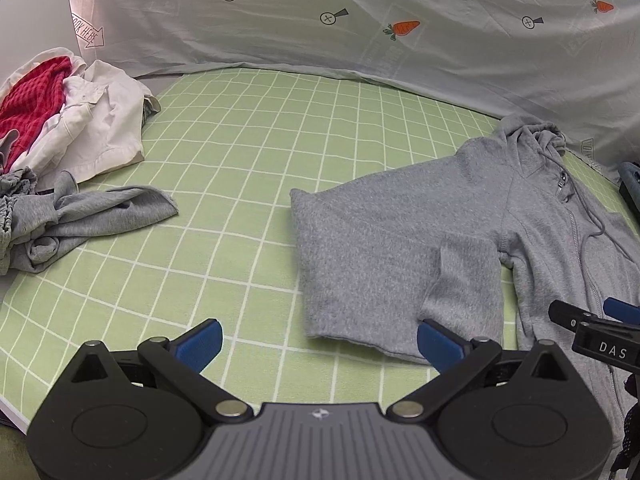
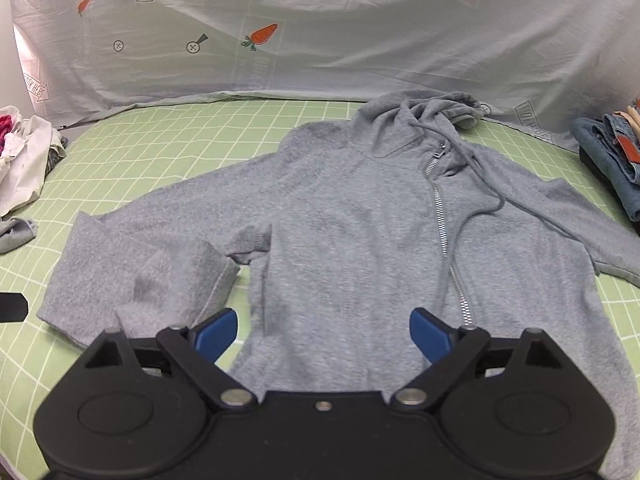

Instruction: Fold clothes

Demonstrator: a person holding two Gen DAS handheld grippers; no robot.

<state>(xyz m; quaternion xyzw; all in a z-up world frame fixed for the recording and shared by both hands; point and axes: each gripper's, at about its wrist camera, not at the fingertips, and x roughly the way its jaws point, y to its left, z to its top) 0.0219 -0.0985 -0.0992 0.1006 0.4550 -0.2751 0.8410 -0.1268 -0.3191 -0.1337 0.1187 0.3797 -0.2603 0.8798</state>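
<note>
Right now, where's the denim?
Right wrist view, far right edge: the folded denim sits on the green grid sheet, beside the grey hoodie, just past its outstretched sleeve.

Hoodie [image 2: 340, 216] flat on the mat [image 2: 160, 140], front up, hood [image 2: 432, 108] at the far edge against the sheet [image 2: 320, 20] hanging behind. One sleeve [image 2: 132, 264] stretched out left, folded back on itself; the other [image 2: 592, 220] out right. Clothes pile [image 1: 60, 120] far left on the mat, well apart. Jeans [image 2: 608, 152] stacked far right, near the right sleeve.
</note>
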